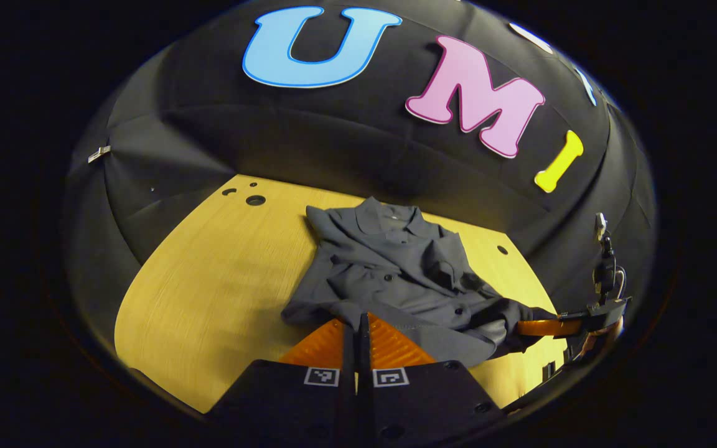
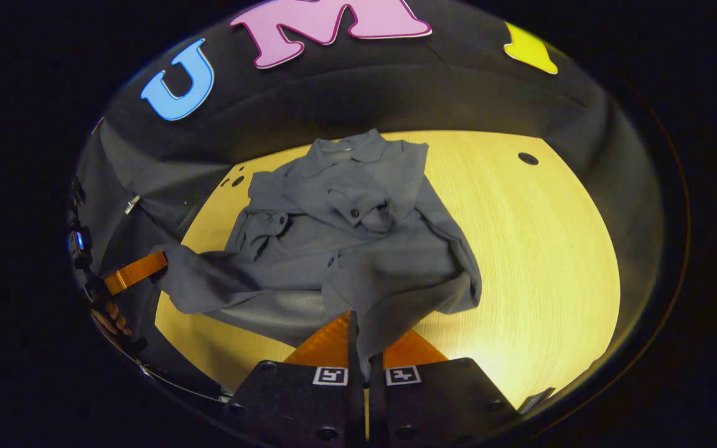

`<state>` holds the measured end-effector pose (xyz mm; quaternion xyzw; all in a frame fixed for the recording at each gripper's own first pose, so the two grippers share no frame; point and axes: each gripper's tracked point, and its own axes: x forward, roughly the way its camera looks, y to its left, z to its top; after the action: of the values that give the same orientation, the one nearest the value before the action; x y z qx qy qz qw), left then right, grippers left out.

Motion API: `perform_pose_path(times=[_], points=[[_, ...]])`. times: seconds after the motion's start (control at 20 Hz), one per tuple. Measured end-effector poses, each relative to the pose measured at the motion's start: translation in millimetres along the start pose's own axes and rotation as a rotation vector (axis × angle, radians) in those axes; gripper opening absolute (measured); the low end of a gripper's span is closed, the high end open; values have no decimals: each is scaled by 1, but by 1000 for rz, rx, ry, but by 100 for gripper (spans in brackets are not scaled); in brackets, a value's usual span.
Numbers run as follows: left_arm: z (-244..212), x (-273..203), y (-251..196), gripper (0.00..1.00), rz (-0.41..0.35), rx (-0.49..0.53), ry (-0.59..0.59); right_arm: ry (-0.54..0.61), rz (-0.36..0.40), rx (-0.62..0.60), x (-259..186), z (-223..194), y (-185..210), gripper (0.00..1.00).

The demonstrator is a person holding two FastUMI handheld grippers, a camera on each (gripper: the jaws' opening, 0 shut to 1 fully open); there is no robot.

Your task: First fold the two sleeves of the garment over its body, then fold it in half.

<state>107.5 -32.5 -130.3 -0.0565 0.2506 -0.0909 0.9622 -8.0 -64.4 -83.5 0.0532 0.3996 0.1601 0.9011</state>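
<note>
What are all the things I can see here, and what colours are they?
Garment: one, dark grey with buttons and a collar, lying rumpled on the table, collar toward the far wall, near hem lifted.
Table: one, yellow wood with small round holes, under the garment.
Booth wall: one, black cloth, behind the table.
Clip: one, small and silvery, on the wall.
Left gripper: one, shut on the garment's near hem.
Right gripper: one, shut on the hem too.
Hand: one, partly seen, holding the left gripper.
</note>
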Motion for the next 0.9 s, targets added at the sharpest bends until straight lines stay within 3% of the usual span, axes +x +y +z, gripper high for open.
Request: perform_pose_path(times=[0.1, 0.2, 0.9], points=[[18, 9, -2, 2, -6, -4, -22, -25, 3, -6, 7, 18, -1, 7], [35, 21, -1, 6, -3, 13, -44, -49, 4, -15, 14, 36, -3, 7], [126, 139, 0, 5, 47, 41, -150, -172, 16, -71, 92, 149, -19, 7]])
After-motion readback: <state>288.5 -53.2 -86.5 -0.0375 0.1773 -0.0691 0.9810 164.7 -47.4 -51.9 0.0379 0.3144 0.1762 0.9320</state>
